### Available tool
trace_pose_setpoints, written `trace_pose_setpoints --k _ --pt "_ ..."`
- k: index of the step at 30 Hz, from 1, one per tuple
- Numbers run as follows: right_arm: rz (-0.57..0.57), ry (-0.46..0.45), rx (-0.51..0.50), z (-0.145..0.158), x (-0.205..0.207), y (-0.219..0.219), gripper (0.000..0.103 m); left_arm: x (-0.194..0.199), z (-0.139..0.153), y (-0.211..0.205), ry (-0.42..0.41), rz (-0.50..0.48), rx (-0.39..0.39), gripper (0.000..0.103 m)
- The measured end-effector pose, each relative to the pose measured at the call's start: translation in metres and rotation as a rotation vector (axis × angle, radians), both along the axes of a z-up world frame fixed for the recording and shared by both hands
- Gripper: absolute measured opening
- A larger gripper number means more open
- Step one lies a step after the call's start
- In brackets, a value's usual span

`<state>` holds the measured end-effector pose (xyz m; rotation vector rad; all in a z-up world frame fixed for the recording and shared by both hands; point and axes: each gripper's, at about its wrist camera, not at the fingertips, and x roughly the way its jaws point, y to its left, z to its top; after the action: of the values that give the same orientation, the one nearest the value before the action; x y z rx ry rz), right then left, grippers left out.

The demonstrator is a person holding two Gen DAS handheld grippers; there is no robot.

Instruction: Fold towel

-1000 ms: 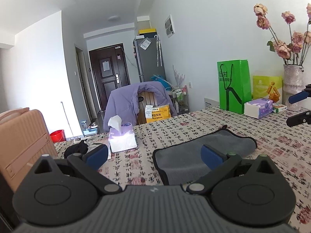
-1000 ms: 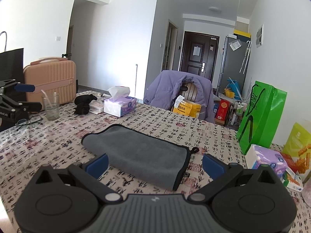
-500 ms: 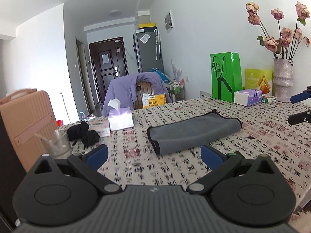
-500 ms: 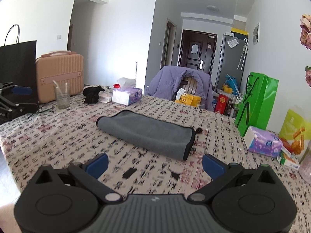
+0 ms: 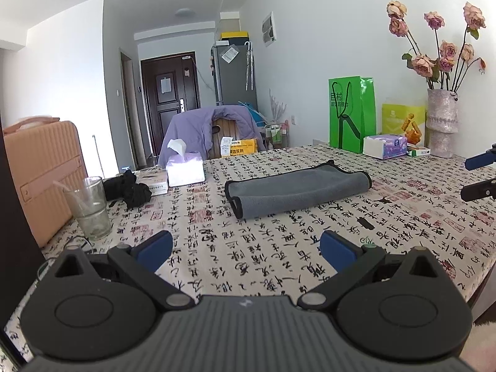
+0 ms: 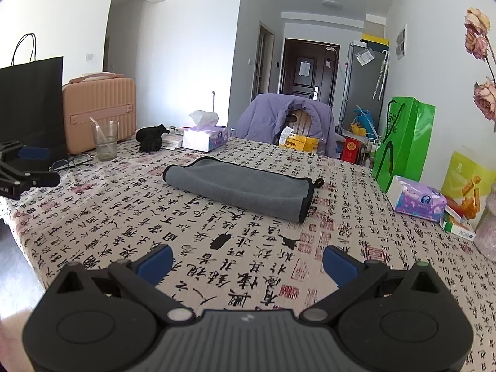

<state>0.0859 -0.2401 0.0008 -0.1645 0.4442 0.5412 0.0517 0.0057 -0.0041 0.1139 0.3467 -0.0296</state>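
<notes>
Towel [image 5: 297, 190] lies folded into a long grey band on the patterned desk [image 5: 279, 266], centre of frame in both wrist views, well apart from either tool. Left hand-held gripper [image 5: 246, 249]: blue pads spread wide, nothing between them, only desk cloth showing in the gap. Right hand-held gripper [image 6: 246, 260]: same, wide open and empty. In the left view the towel's long axis runs lower left to upper right, with its open, black-bound end nearest the lens at centre; the right hand-held gripper shows at the right edge of that frame. In the right view the towel [image 6: 241, 190] runs upper left to lower right, its bound end with the small hanging loop at right of centre; the left hand-held gripper shows at the left edge of the frame. Judgement: each tool stands off its own short end at a similar distance, neither clearly nearer. If another fold is wanted, it would go across the long axis, one short end carried over to the other. Glass [image 5: 90, 207] and tissue box [image 5: 185, 172] stand left of the towel, clear of it.
</notes>
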Motion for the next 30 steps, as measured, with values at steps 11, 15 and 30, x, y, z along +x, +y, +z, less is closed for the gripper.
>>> trace_pose_setpoints --k 11,15,30 --pt "-0.054 0.02 0.022 -0.011 -0.012 -0.007 0.103 -0.012 -0.008 0.001 -0.016 0.028 -0.028 0.103" --pt "-0.065 0.02 0.026 -0.012 -0.015 -0.01 0.103 -0.012 -0.007 -0.003 -0.024 0.019 -0.013 0.103" --pt "-0.072 0.021 0.033 -0.014 -0.016 -0.012 0.103 -0.013 -0.009 -0.003 -0.031 0.009 -0.027 0.103"
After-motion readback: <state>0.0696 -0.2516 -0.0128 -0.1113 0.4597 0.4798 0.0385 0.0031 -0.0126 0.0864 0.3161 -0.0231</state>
